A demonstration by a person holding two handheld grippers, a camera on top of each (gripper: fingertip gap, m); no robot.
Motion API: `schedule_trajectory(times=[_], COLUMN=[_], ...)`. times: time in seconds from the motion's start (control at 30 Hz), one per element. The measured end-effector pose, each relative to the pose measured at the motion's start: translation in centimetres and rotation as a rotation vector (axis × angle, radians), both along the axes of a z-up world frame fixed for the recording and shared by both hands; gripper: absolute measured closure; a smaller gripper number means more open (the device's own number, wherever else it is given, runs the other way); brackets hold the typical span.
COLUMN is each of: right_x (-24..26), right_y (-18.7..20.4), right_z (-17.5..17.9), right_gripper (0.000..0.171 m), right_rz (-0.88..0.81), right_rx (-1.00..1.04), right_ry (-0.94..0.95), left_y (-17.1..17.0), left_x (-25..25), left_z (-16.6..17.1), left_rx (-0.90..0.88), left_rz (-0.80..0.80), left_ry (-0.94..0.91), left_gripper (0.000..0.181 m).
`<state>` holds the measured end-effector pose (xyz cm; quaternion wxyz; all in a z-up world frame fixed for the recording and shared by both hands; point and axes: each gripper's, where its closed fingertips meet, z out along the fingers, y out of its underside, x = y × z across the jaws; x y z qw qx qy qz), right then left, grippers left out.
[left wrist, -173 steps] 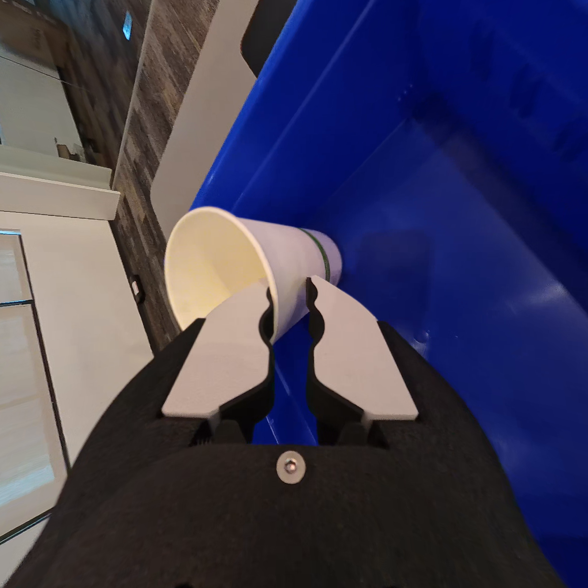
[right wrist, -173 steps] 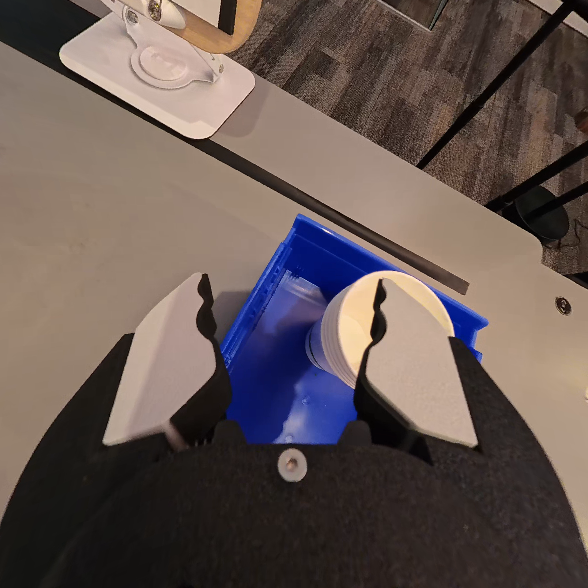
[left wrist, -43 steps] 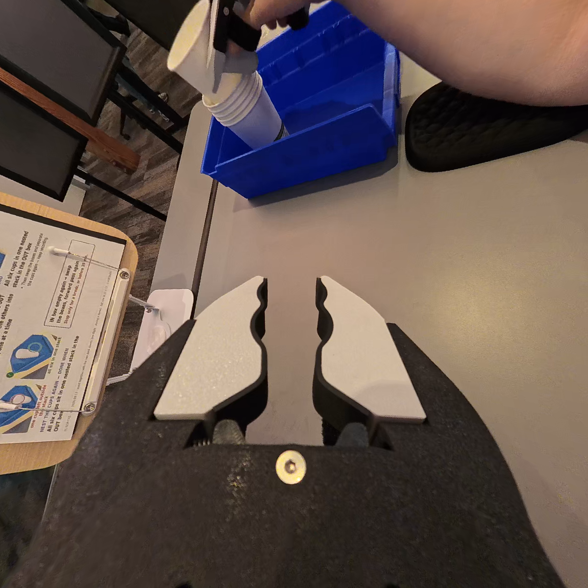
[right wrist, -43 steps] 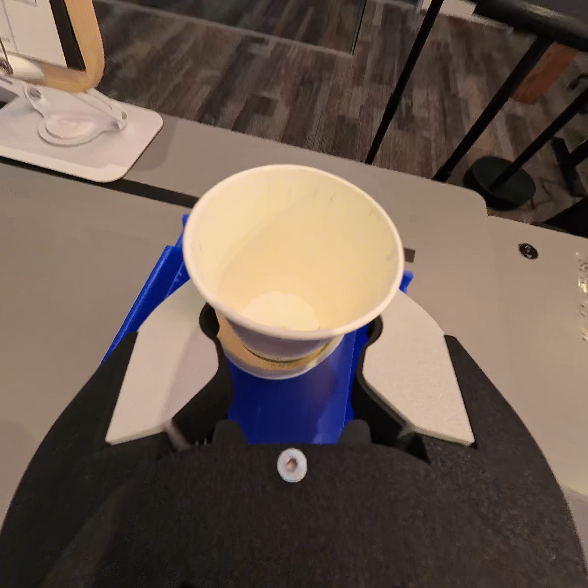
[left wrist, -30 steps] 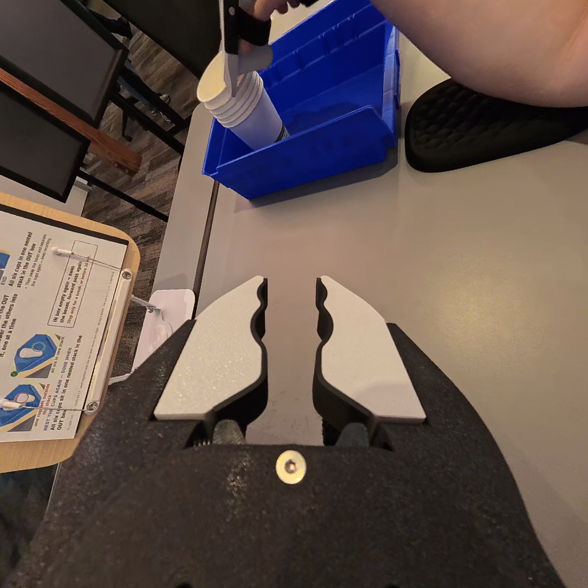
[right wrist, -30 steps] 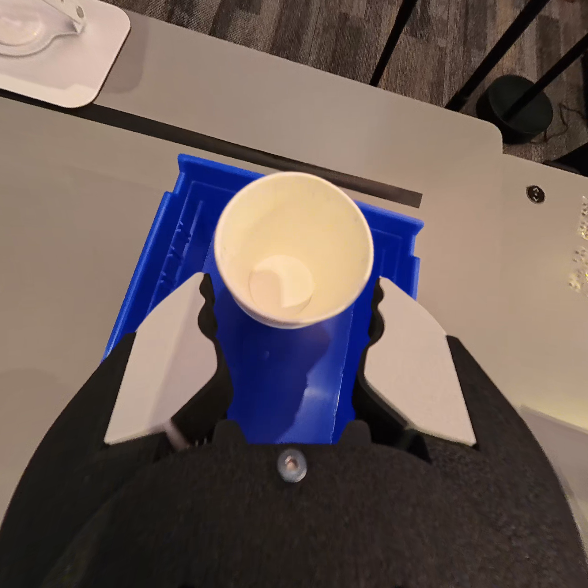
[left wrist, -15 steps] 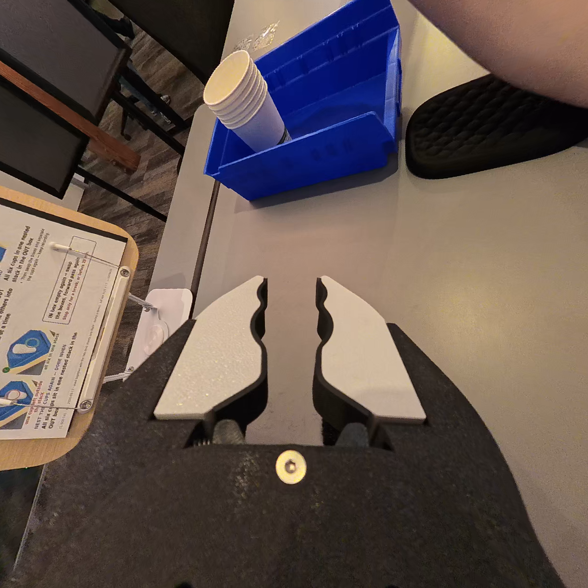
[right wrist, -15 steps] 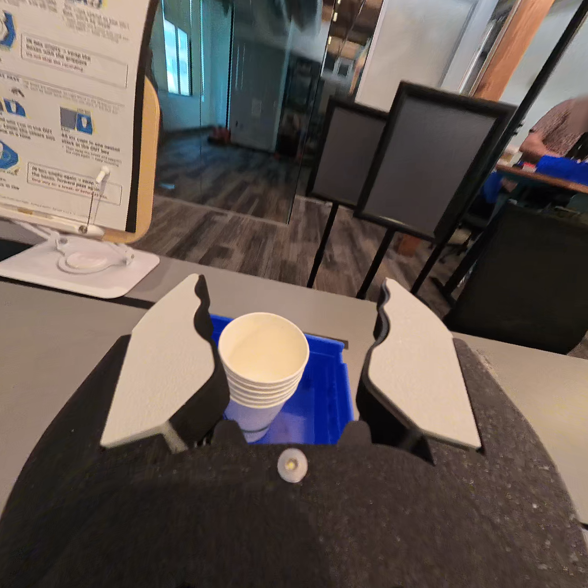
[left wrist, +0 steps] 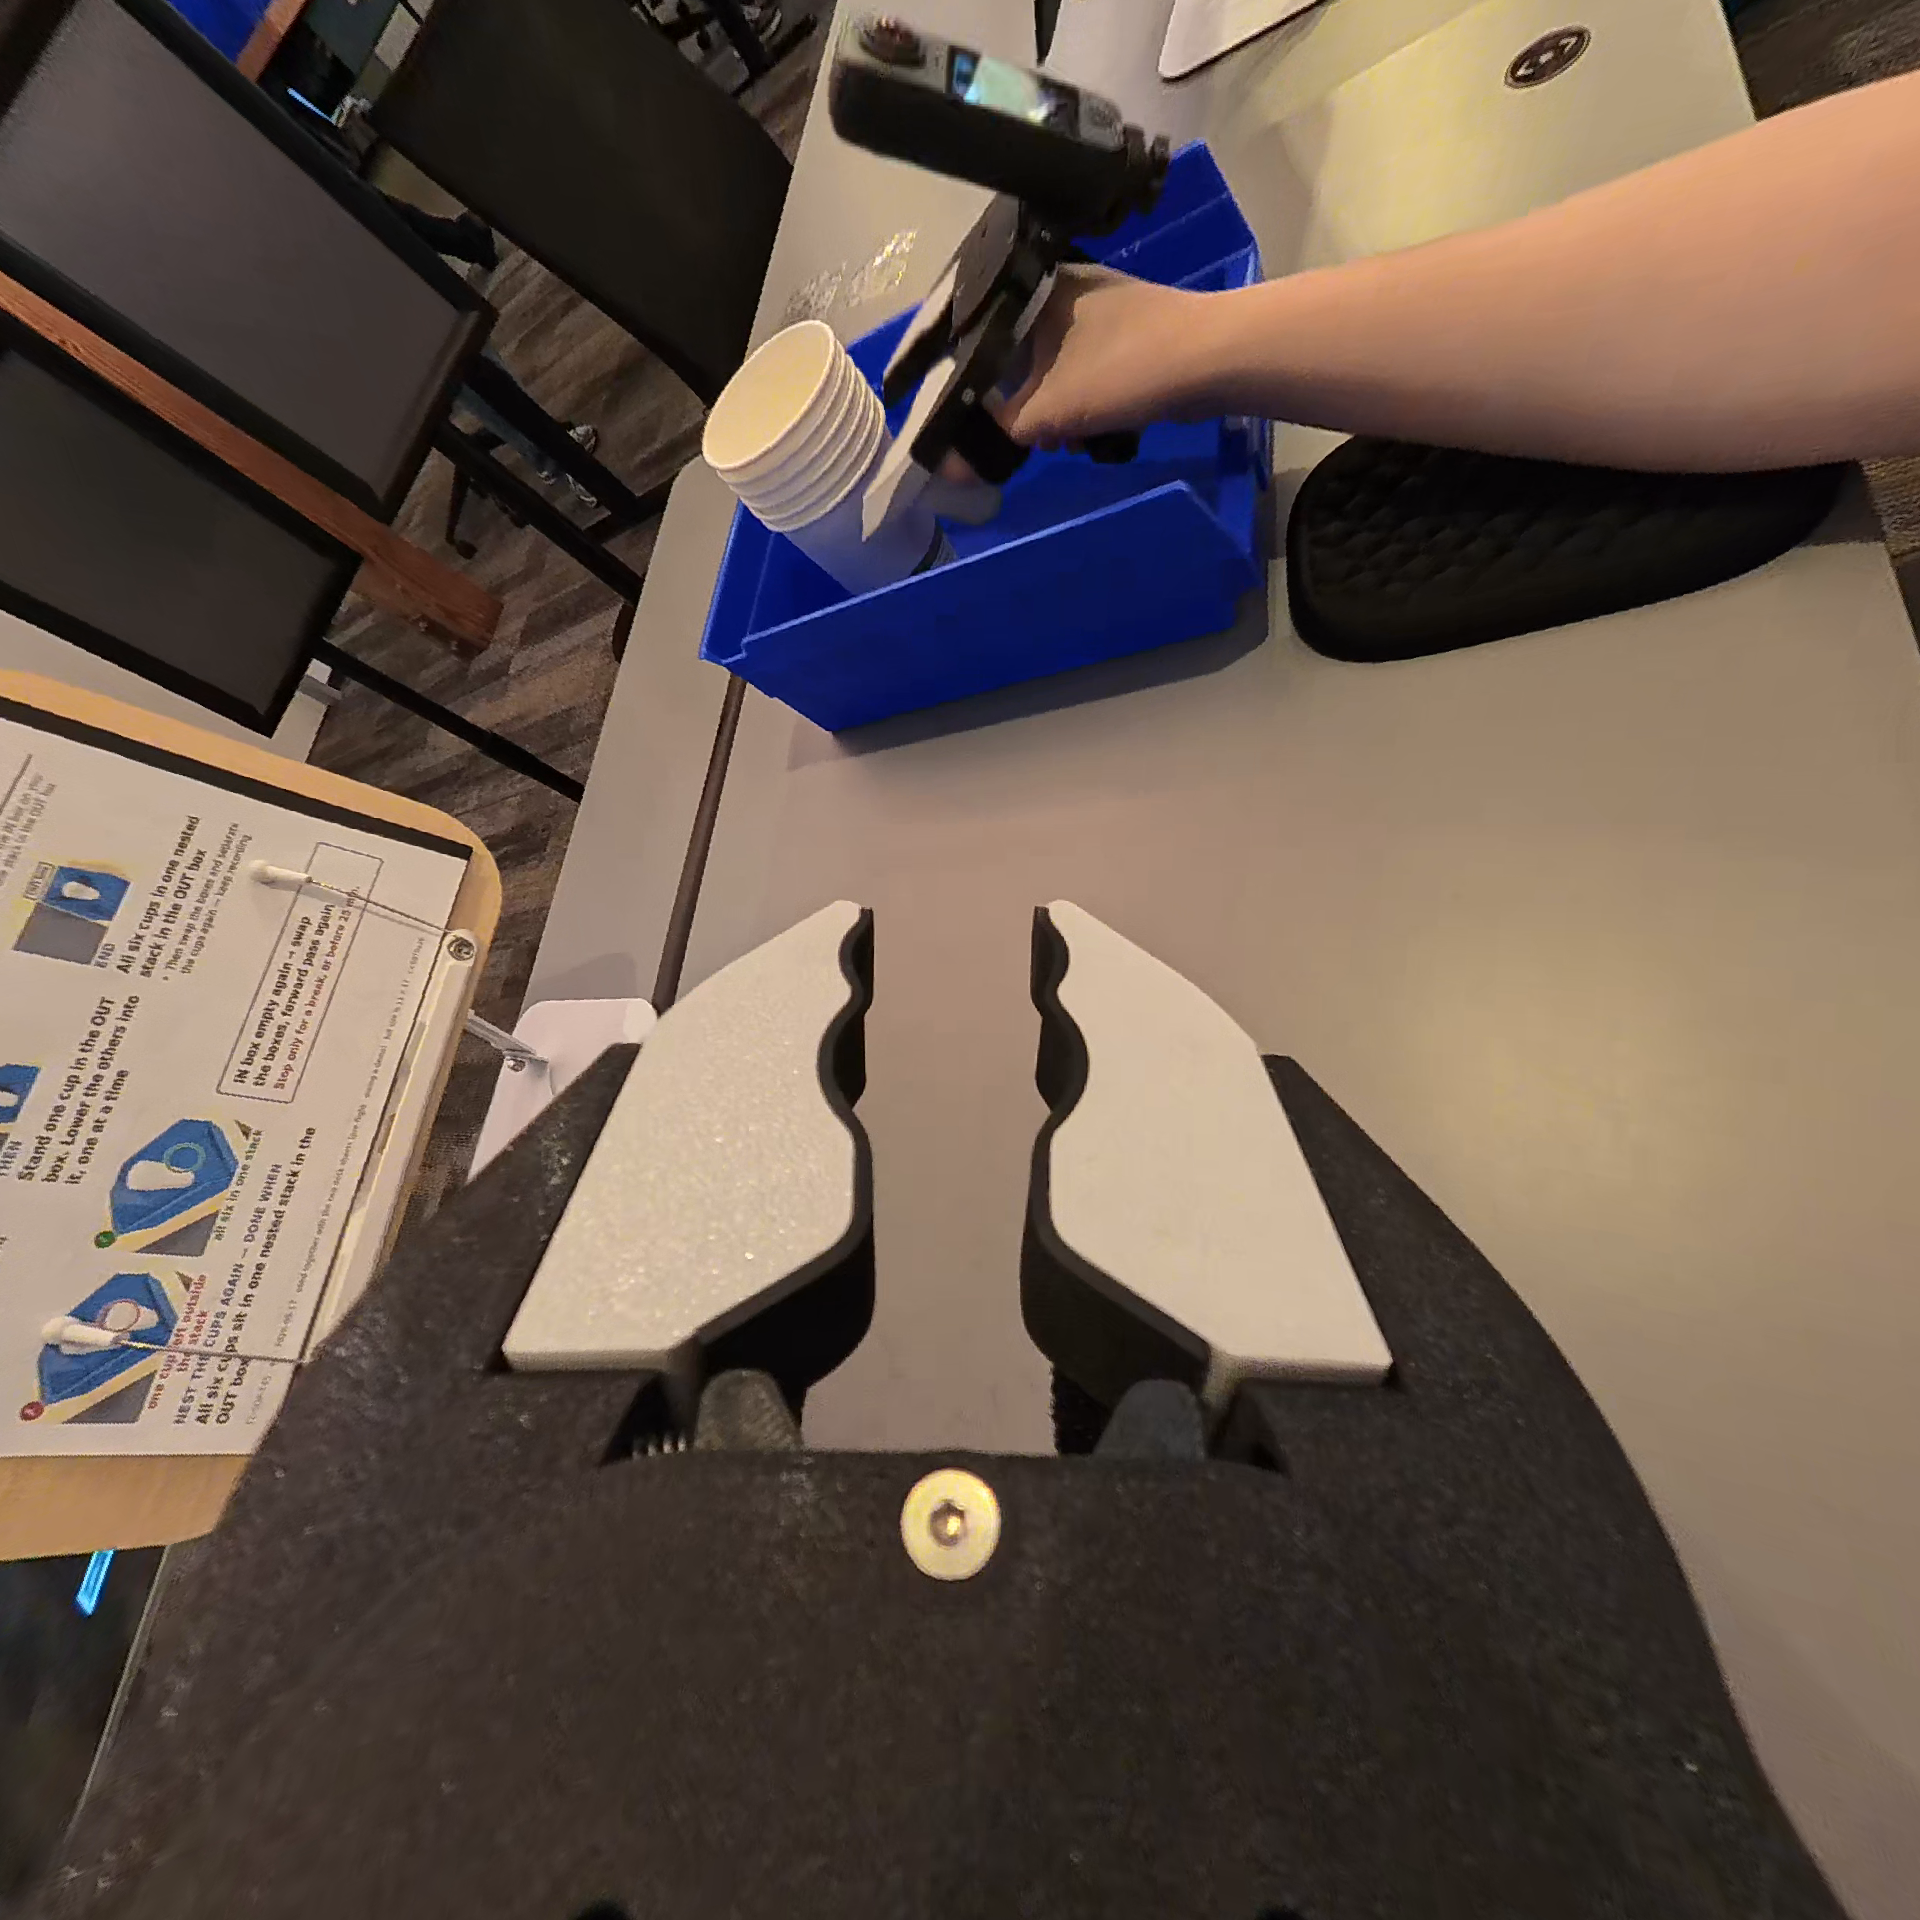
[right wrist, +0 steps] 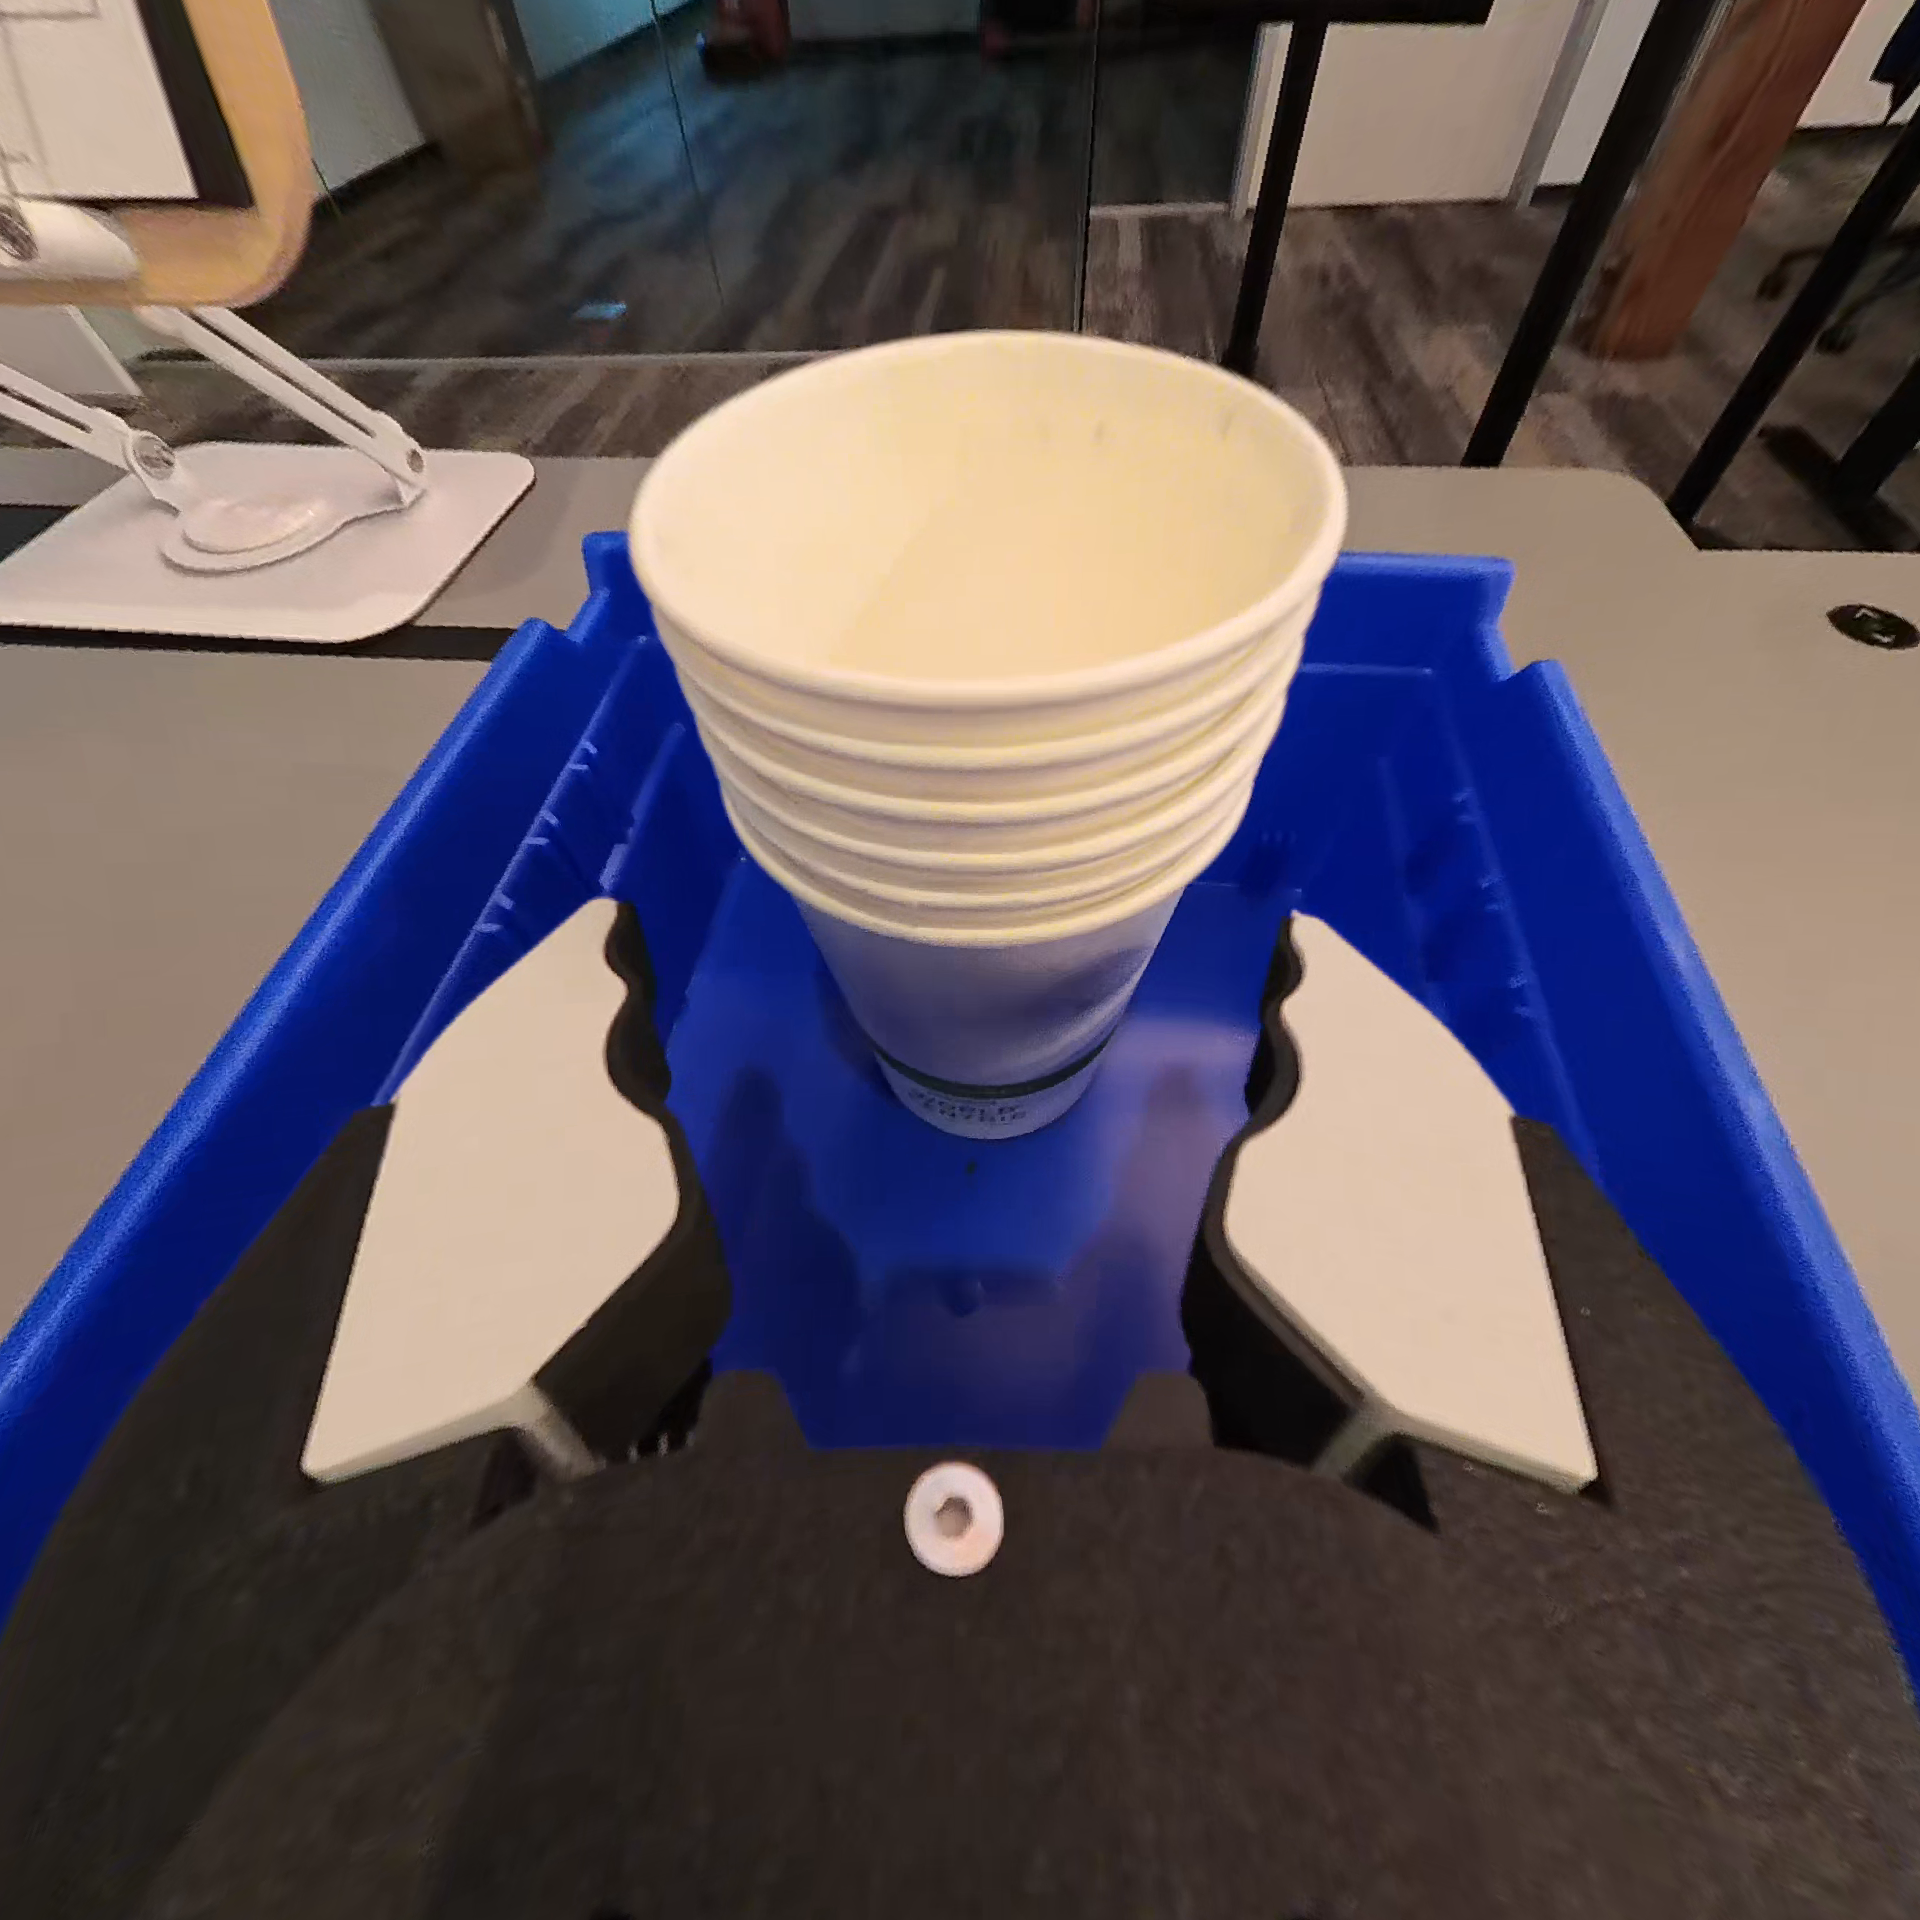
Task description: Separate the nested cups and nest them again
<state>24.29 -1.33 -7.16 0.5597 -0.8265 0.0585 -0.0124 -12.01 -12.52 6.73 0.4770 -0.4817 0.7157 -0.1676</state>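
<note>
Black foam-textured tongs [left wrist: 951,940], pale grey wavy-edged fingers [left wrist: 717,1143], one silver screw [left wrist: 951,1527].

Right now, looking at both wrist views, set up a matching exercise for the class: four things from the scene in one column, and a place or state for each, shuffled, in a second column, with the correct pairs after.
Column one:
1. stack of paper cups
2. left gripper
3. right gripper
4. black pad

Column two:
A. open, over bare grey table
B. lies on the table beside the blue bin
C. stands nested inside the blue bin
D. open, low in the bin, fingers either side of the stack's base

Pairs: 1-C, 2-A, 3-D, 4-B
</note>
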Motion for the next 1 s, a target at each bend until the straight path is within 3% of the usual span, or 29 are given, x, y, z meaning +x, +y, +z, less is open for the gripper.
schedule_trajectory(times=[0.17,0.47,1.0], right_x=[0.1,0.9,0.5], right_y=[1.0,2.2,0.2], right_z=[-0.9,-1.3,-1.3], right_gripper=[0.063,0.082,0.083], right_rz=[-0.002,-0.064,-0.032], right_rx=[-0.066,-0.102,-0.166], right_ry=[-0.009,-0.045,-0.074], left_y=[0.0,0.5,0.4], left_x=[-0.4,-0.5,-0.1], left_z=[0.6,0.6,-0.5], left_rx=[-0.002,-0.013,-0.004], left_rz=[-0.002,0.005,-0.001], left_ry=[-0.020,-0.022,0.020], left_gripper=[0.153,0.153,0.153])
